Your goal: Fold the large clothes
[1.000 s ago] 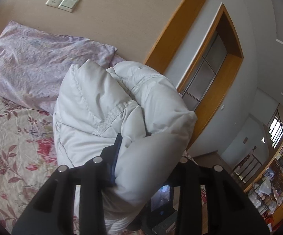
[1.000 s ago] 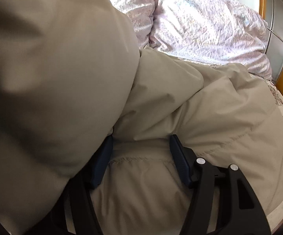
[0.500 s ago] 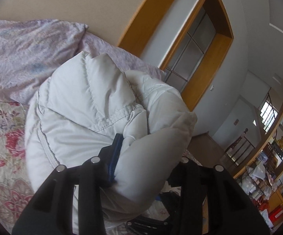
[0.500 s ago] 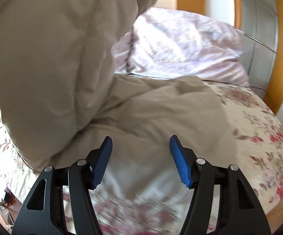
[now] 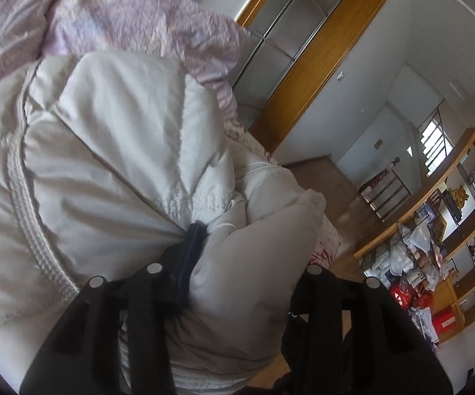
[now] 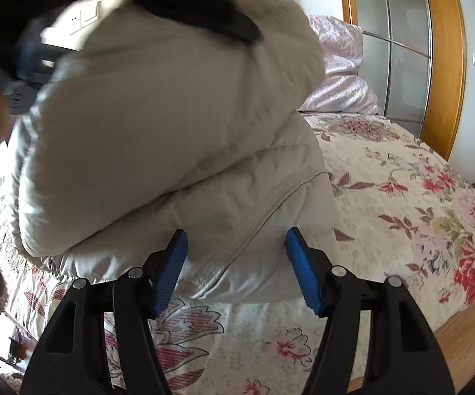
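The left gripper [image 5: 237, 256] pinches a thick fold of the white puffer jacket [image 6: 171, 138], carrying it over the half on the floral bedspread [image 6: 402, 204]; lower it squarely (edges matched). The right gripper [image 6: 234, 263], buried in fabric a second ago, now hangs spread, empty.

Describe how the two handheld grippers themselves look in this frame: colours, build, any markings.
Both are black plastic with slotted cut-outs and round silver pivot pins. The right gripper has ribbed blue finger pads. On the left gripper only one dark blue pad shows. No cables or markings visible.
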